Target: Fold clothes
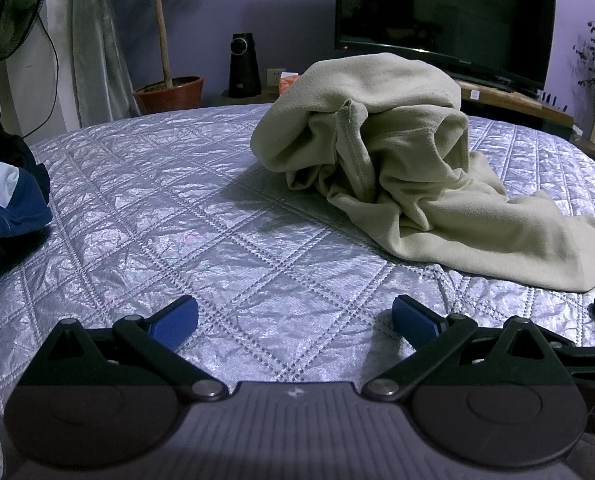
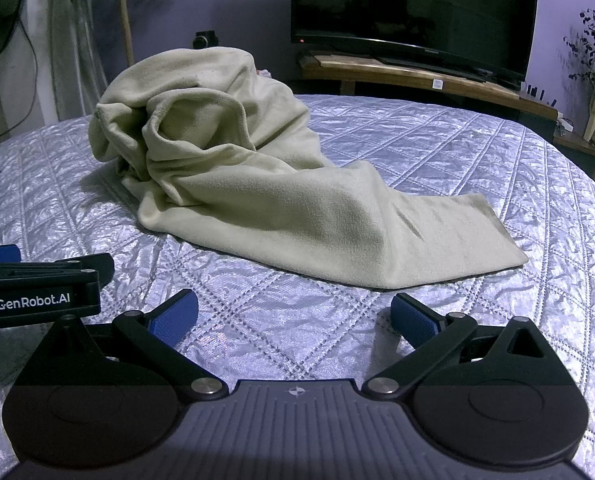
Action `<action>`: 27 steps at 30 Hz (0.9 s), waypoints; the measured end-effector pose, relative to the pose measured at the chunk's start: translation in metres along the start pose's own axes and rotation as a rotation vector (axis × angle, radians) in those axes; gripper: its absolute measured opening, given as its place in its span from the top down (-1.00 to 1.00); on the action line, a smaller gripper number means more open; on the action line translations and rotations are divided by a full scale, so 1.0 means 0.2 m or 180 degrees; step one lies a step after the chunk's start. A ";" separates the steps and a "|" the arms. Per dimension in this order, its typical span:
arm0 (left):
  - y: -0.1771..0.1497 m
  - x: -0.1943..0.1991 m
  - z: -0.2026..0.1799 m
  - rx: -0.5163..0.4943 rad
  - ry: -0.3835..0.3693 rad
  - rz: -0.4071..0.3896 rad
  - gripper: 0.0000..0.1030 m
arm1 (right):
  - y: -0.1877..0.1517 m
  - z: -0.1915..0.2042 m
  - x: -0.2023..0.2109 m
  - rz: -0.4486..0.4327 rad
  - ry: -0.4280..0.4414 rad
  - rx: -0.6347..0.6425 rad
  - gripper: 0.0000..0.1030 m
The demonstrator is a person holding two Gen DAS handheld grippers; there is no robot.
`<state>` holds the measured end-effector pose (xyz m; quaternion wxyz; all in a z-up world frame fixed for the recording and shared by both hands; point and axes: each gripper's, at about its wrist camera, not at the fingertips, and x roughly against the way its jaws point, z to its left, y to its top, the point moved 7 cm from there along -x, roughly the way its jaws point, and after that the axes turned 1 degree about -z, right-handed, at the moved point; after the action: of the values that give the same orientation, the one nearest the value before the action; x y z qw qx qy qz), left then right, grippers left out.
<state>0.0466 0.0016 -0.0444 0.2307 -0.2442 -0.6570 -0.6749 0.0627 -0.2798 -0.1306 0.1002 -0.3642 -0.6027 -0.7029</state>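
Both tongs hover low over a bed with a silver quilted cover (image 1: 225,216), each spread wide and gripping nothing. The left tongs (image 1: 295,318) point at bare quilt; the right tongs (image 2: 293,316) sit just beside them, their blue tip showing at the right edge of the left view. A pale green fleece garment (image 2: 233,176) lies crumpled in a heap ahead of both, apart from the pads, one flat end stretching toward the right tongs and stopping just short of them. A zipper seam (image 1: 355,152) stands up in the heap's middle. Dark blue and white clothes (image 1: 5,208) lie at the bed's left edge, well apart from the fleece. Beyond the bed: a television (image 1: 445,16) on a wooden stand (image 2: 429,76), a potted tree (image 1: 169,92), a black speaker (image 1: 244,66), and a standing fan (image 1: 9,16).
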 end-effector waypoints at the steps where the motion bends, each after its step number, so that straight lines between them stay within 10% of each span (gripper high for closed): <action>1: 0.00 0.00 0.00 0.0000 -0.0001 0.0000 -1.00 | 0.00 0.00 0.00 0.0000 0.0000 0.0000 -1.00; 27: -0.01 0.01 0.01 -0.0008 -0.0012 0.0000 -1.00 | 0.00 0.00 0.00 0.0000 0.0001 0.0000 -1.00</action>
<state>0.0442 0.0038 -0.0447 0.2291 -0.2458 -0.6566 -0.6753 0.0626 -0.2796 -0.1306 0.1002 -0.3641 -0.6027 -0.7029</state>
